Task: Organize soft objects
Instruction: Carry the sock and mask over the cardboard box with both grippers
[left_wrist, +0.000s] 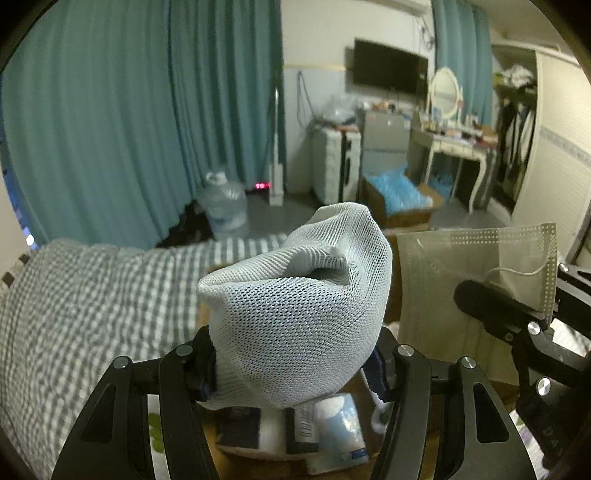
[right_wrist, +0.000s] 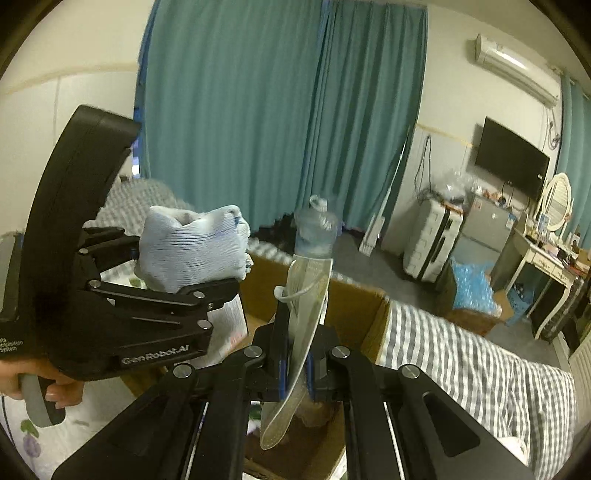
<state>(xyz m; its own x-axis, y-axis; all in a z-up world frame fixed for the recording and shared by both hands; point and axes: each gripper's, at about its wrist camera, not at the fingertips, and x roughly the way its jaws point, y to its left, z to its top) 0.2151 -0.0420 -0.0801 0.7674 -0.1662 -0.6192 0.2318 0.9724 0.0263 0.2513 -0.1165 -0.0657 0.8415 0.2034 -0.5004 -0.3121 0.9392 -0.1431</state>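
My left gripper (left_wrist: 291, 369) is shut on a rolled white mesh sock (left_wrist: 295, 314), held up in the air; it also shows in the right wrist view (right_wrist: 192, 254). My right gripper (right_wrist: 295, 369) is shut on a pale face mask (right_wrist: 306, 317) that stands edge-on between its fingers. In the left wrist view the mask (left_wrist: 476, 280) hangs flat at the right, clamped by the right gripper (left_wrist: 517, 314). Both grippers hover above an open cardboard box (right_wrist: 365, 317) on the bed.
The box holds packets and a tissue pack (left_wrist: 340, 428). A grey checked duvet (left_wrist: 92, 314) covers the bed. Beyond are teal curtains (left_wrist: 147, 110), a water jug (left_wrist: 225, 206), a white suitcase (right_wrist: 432, 243) and a dressing table (left_wrist: 454, 144).
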